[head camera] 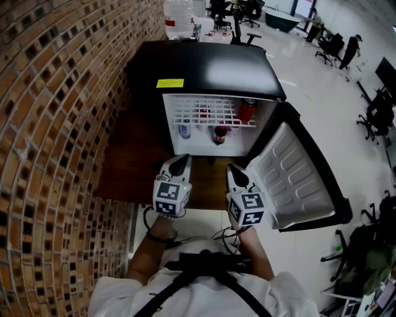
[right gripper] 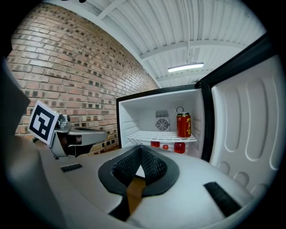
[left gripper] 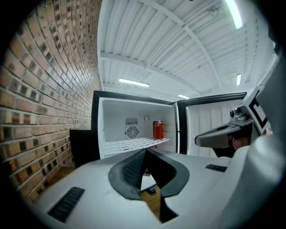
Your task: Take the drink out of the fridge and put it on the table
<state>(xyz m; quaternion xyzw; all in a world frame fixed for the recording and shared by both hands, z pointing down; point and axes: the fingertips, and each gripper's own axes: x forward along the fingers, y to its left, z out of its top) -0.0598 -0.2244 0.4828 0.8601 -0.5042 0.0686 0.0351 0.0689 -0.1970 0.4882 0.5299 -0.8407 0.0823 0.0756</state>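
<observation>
A black mini fridge (head camera: 207, 68) stands open in front of me. On its white wire shelf, at the right, a red drink can (head camera: 247, 110) stands upright; it also shows as the red can (left gripper: 157, 129) in the left gripper view and as the red can (right gripper: 183, 125) in the right gripper view. Below the shelf stand a dark bottle with a red cap (head camera: 219, 134) and a bottle with a pale label (head camera: 184, 130). My left gripper (head camera: 182, 159) and right gripper (head camera: 232, 168) hover side by side before the opening. Both are shut and hold nothing.
The fridge door (head camera: 297, 179) hangs open to the right. A brick wall (head camera: 55, 124) runs along the left. A brown wooden surface (head camera: 130, 161) lies under and to the left of the fridge. A large water jug (head camera: 179, 15) and office chairs (head camera: 331, 46) stand beyond it.
</observation>
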